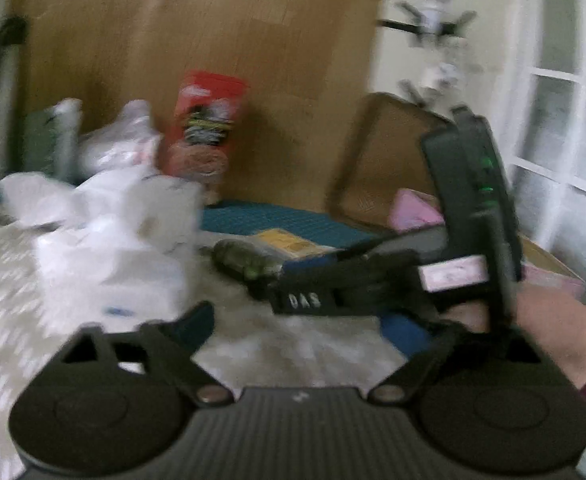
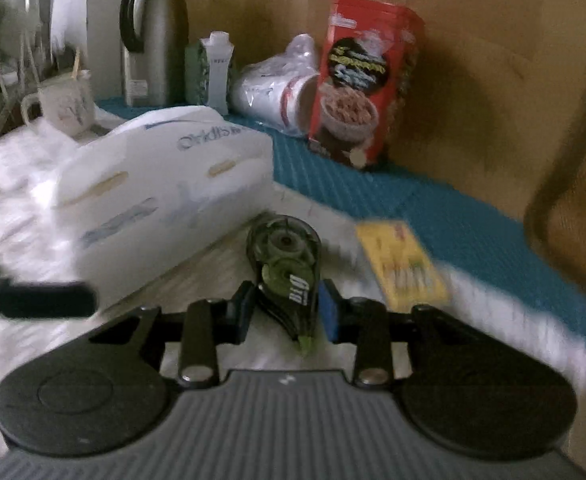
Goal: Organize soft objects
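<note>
My right gripper is shut on a green correction tape dispenser, held between its blue pads just above the pale cloth. In the left wrist view the right gripper reaches in from the right with the dispenser at its tip. My left gripper is open and empty, its fingers spread wide over the cloth. A white soft pack of tissues lies to the left; it also shows in the left wrist view. A pink soft item sits in a brown box.
A red cereal box, plastic-wrapped cups, a carton, a steel thermos and a mug stand along the back on a teal mat. A yellow packet lies by the dispenser. A cardboard wall stands behind.
</note>
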Demonstrator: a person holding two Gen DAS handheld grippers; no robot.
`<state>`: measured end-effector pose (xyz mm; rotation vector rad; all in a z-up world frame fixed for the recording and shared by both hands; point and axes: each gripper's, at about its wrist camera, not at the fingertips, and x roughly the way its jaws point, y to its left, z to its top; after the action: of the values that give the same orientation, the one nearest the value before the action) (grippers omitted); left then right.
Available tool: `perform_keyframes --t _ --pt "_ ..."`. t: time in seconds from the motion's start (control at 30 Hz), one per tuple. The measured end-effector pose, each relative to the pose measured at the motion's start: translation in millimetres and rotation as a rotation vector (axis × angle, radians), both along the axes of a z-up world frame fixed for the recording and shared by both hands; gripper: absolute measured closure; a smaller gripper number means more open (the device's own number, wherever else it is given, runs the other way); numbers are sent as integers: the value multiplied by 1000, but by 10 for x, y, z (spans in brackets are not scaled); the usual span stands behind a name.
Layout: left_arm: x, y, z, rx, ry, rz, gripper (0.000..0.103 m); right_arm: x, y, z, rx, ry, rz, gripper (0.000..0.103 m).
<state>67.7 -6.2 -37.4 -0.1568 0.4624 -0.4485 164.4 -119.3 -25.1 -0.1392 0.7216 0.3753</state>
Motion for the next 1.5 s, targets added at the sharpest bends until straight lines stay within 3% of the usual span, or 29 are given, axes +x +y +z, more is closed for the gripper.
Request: perform_keyframes --t 0.1,0.2,0.27,0.37,0.47,0.7,0.9,1.17,1.5 --pt "-164 -108 29 47 -87 -108 2 -286 -336 12 129 30 -33 65" --pt "-372 -313 25 176 -196 -160 2 -538 -611 12 238 48 -68 65" --pt "-356 -373 15 207 -178 -201 2 -672 -749 0 303 57 -89 65" --pt "-246 -356 12 186 -104 -249 3 -803 -884 -7 362 59 -129 65" --pt "-230 -364 1 189 -77 -242 5 -974 -1025 4 397 54 -161 65" --pt "-64 -273 -43 147 45 -196 8 -1513 -1005 -10 253 -22 -127 64" --pt "76 -354 -107 208 141 -159 10 -1595 -758 -102 100 -120 -86 57" --pt "12 -528 -148 345 119 -134 6 -1611 -779 -122 121 -131 -93 55" --pt "45 -515 -146 333 133 -160 1 -1642 -758 -125 125 -131 -101 51"
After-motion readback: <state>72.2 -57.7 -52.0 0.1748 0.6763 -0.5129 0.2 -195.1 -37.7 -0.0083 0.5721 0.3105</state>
